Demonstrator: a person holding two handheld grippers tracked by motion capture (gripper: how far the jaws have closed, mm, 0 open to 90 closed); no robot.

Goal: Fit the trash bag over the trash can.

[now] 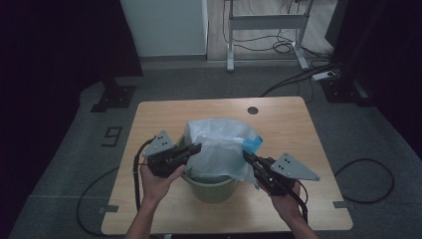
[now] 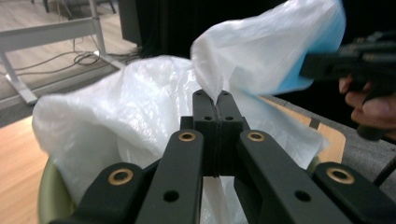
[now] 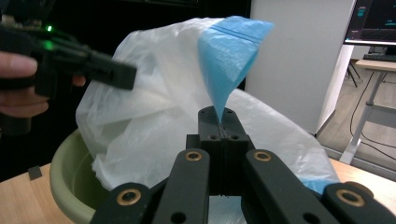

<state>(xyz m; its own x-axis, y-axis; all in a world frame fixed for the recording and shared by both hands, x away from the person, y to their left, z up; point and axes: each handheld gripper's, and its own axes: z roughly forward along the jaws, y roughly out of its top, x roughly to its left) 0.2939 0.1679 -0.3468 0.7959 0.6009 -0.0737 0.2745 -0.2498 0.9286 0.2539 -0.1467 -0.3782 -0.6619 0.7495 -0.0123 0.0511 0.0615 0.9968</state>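
- Left gripper (image 2: 217, 105): fingers (image 2: 204, 122) pressed together on a pinch of white film at the bag's edge, the film rising out between the tips.
- Right gripper (image 3: 219, 116): fingers (image 3: 233, 130) clamped on the blue-tinted strip of the bag's rim, which stands up in a peak from the tips.
- Plastic bag (image 1: 219, 144): thin, translucent white liner with a pale blue band (image 1: 252, 144) at one part of its mouth; crumpled and billowed, draped in and over the bin and standing above the bin's rim.
- Handling, as judged: very light, limp and slippery; holds no shape of its own, stretches and may tear under a hard pull. Best taken at the mouth edge, on opposite sides of the bin, where a fold gives the fingers a doubled layer to bite. A single layer is likely to slip out.
- Bin (image 1: 211, 189): small round bucket, olive green, upright; its near wall shows beneath the bag, and its rim (image 3: 63, 161) shows beside the white film.
- Hands: left hand (image 1: 157, 181) to the left of the bin, right hand (image 1: 286, 199) to its right, each holding its gripper aimed inward at the bag.
- Desk (image 1: 149, 119): light wood top; the bin stands near its middle, toward the person's edge. A dark round grommet (image 1: 253, 110) lies beyond the bin, near the far edge.
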